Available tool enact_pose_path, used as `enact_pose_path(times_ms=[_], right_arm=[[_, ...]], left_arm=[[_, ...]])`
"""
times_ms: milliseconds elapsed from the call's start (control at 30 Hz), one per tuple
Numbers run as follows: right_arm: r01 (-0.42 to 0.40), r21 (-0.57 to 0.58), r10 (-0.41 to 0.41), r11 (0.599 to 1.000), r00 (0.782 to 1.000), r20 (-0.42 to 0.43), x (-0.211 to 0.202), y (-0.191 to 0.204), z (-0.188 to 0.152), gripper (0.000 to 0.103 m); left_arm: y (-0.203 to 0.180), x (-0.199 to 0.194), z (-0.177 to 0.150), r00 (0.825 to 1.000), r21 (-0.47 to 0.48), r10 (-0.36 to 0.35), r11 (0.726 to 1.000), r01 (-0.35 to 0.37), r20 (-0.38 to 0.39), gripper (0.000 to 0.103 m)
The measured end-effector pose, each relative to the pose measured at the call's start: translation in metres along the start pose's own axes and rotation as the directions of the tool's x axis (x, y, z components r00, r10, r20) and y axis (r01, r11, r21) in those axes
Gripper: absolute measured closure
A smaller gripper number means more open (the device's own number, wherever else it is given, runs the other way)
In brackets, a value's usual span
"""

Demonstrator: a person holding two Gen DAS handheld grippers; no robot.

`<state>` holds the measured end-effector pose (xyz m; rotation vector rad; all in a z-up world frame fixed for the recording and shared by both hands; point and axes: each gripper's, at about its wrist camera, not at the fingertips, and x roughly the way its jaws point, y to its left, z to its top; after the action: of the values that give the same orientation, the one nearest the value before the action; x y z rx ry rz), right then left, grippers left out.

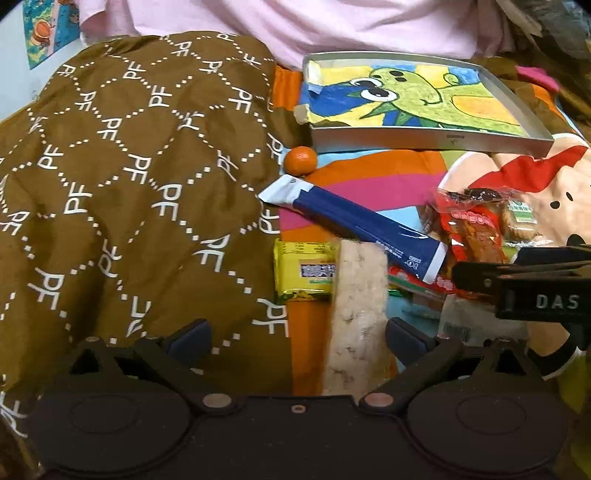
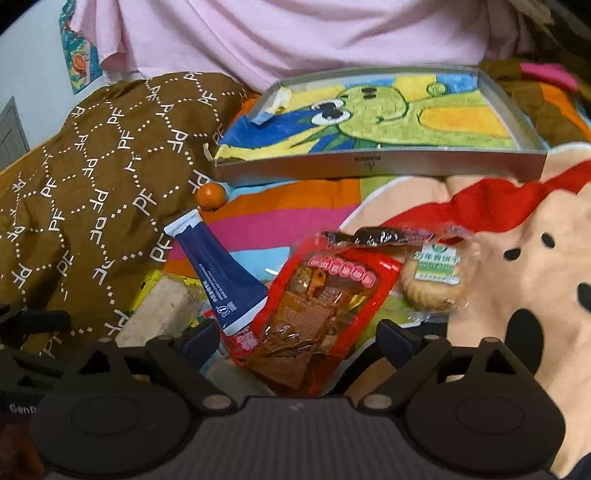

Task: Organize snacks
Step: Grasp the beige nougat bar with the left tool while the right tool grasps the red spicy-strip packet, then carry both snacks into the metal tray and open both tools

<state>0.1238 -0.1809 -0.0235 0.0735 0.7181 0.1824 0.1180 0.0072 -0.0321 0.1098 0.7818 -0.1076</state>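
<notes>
My left gripper (image 1: 297, 338) is open over a pale rice-cracker bar (image 1: 356, 302), which lies between its fingers, close to the right one. Beside the bar lie a yellow packet (image 1: 306, 273), a blue stick pack (image 1: 362, 229) and a small orange (image 1: 301, 160). My right gripper (image 2: 297, 339) is open, with a red snack packet (image 2: 317, 306) lying between its fingers and no pad pressing on it. A wrapped round biscuit (image 2: 432, 288) and a dark wrapped snack (image 2: 376, 236) lie just beyond. A silver tray (image 2: 369, 164) lined with a green cartoon drawing sits behind the pile.
A brown quilt printed with "PF" (image 1: 129, 184) is heaped on the left. A striped sheet (image 1: 369, 173) lies under the snacks. A beige plush cushion with a red band (image 2: 517, 277) fills the right. Pink cloth (image 2: 295, 33) hangs at the back.
</notes>
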Motion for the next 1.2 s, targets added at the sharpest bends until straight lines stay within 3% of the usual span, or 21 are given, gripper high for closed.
enact_pose_path(times_ms=[67,333,533,633,700,833,900,1000,1200], right_arm=[[0.006,0.007,-0.006,1.000,1.000,-0.016,0.004,-0.001,-0.001,0.012],[0.012,0.007,-0.012,1.000,0.999,-0.032,0.001,-0.006,-0.007,0.035],[0.019,-0.005,-0.020,1.000,0.998,-0.058,-0.008,-0.004,-0.009,0.038],[0.027,-0.026,-0.029,0.999,0.999,-0.044,-0.008,-0.001,-0.010,0.035],[0.025,-0.022,-0.026,0.999,0.999,-0.045,-0.005,-0.001,-0.010,0.025],[0.021,-0.012,-0.021,1.000,0.999,-0.047,-0.001,-0.002,-0.012,0.024],[0.020,-0.012,-0.020,1.000,0.999,-0.044,-0.001,-0.002,-0.013,0.033],[0.024,-0.012,-0.025,1.000,0.999,-0.048,-0.001,-0.002,-0.013,0.035],[-0.005,0.002,0.005,1.000,0.997,-0.081,-0.006,-0.001,-0.016,0.043]], left_arm=[[-0.002,0.002,0.000,1.000,0.010,-0.010,1.000,0.010,-0.005,0.005],[-0.012,0.008,-0.003,0.999,0.069,-0.018,0.997,0.021,-0.046,0.034],[-0.012,0.011,-0.004,0.997,0.059,-0.052,0.997,0.056,-0.065,0.057],[-0.012,0.012,-0.004,0.996,0.046,-0.061,0.997,0.065,-0.070,0.059],[-0.013,0.014,-0.004,0.995,0.046,-0.060,0.997,0.064,-0.073,0.059],[-0.014,0.016,-0.005,0.995,0.048,-0.059,0.997,0.063,-0.078,0.059],[-0.014,0.018,-0.005,0.995,0.048,-0.059,0.997,0.063,-0.080,0.059],[-0.015,0.019,-0.003,0.994,0.039,-0.063,0.997,0.067,-0.088,0.065],[-0.016,0.018,-0.001,0.991,0.011,-0.063,0.998,0.065,-0.115,0.067]])
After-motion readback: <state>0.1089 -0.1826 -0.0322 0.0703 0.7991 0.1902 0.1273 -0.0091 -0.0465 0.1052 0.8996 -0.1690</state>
